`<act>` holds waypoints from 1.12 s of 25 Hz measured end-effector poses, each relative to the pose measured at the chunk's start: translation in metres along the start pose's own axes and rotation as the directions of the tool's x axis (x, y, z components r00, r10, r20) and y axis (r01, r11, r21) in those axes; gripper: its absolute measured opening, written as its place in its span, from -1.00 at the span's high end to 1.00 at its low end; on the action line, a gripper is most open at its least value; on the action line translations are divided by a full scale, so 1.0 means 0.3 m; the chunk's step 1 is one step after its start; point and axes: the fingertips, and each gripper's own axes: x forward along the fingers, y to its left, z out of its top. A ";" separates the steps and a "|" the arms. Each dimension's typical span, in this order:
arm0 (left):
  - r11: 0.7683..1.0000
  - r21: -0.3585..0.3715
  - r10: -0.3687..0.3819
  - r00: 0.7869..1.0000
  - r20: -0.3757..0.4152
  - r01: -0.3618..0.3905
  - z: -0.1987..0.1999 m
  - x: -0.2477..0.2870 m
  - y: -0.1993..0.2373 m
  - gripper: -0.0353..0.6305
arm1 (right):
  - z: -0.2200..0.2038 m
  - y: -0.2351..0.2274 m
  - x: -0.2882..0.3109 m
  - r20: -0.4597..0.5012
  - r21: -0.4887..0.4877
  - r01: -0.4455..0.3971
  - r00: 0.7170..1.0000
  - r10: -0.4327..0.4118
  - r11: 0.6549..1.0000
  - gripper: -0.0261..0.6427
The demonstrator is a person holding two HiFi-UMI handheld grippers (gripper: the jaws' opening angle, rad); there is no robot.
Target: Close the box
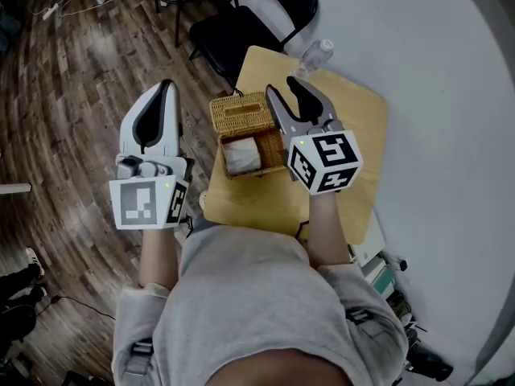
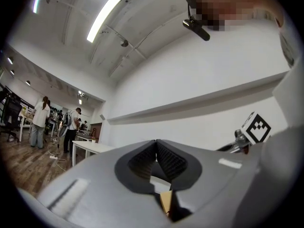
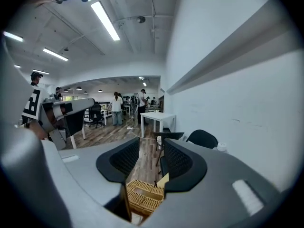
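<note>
Starting at 9 o'clock in the head view, we hold the left gripper [image 1: 165, 91] out over the plank floor, off the worktop's edge. Its ribbed dark jaws are pressed together with nothing between them. Toward the centre sits the box [image 1: 223, 155], a small rectangular basket of woven tan wicker on the pale wooden worktop [image 1: 354, 127]. Its lid [image 1: 241, 112], slotted and of the same weave, lies thrown back toward 12 o'clock, and something pale and crumpled [image 1: 241, 158] shows inside. At 3 o'clock of the box the right gripper [image 1: 282, 87] hangs above its rim, jaws parted and empty, with wicker visible through the gap. We judge the basket light and fairly stiff, its weave rough enough to grip, yet apt to slide on the smooth wood. We would take the lid by its free far edge and steady the body with the other gripper.
</note>
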 end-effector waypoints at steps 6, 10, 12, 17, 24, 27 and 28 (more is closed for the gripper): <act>0.999 -0.037 -0.029 0.999 -0.037 0.027 -0.080 0.040 0.066 0.72 | -0.126 -0.004 0.112 -0.150 0.035 0.022 0.989 -0.016 0.999 0.44; 0.998 -0.061 -0.034 0.997 -0.063 0.030 -0.131 0.048 0.117 0.72 | -0.227 0.006 0.191 -0.269 0.071 0.021 0.963 -0.001 0.997 0.43; 0.997 -0.069 -0.035 0.997 -0.075 0.030 -0.156 0.054 0.143 0.72 | -0.277 0.012 0.231 -0.320 0.108 0.015 0.947 0.020 0.994 0.43; 0.996 -0.087 -0.033 0.995 -0.097 0.024 -0.213 0.072 0.203 0.72 | -0.379 0.022 0.323 -0.424 0.156 -0.004 0.903 0.070 0.988 0.43; 0.993 -0.116 -0.034 0.992 -0.119 0.021 -0.274 0.095 0.274 0.72 | -0.490 0.025 0.439 -0.549 0.172 -0.008 0.830 0.103 0.985 0.43; 0.991 -0.131 -0.036 0.991 -0.127 0.019 -0.297 0.103 0.296 0.72 | -0.537 0.012 0.484 -0.589 0.183 0.000 0.801 0.110 0.983 0.43; 0.991 -0.135 -0.036 0.991 -0.129 0.019 -0.304 0.105 0.304 0.72 | -0.554 0.010 0.496 -0.604 0.187 0.000 0.789 0.115 0.982 0.43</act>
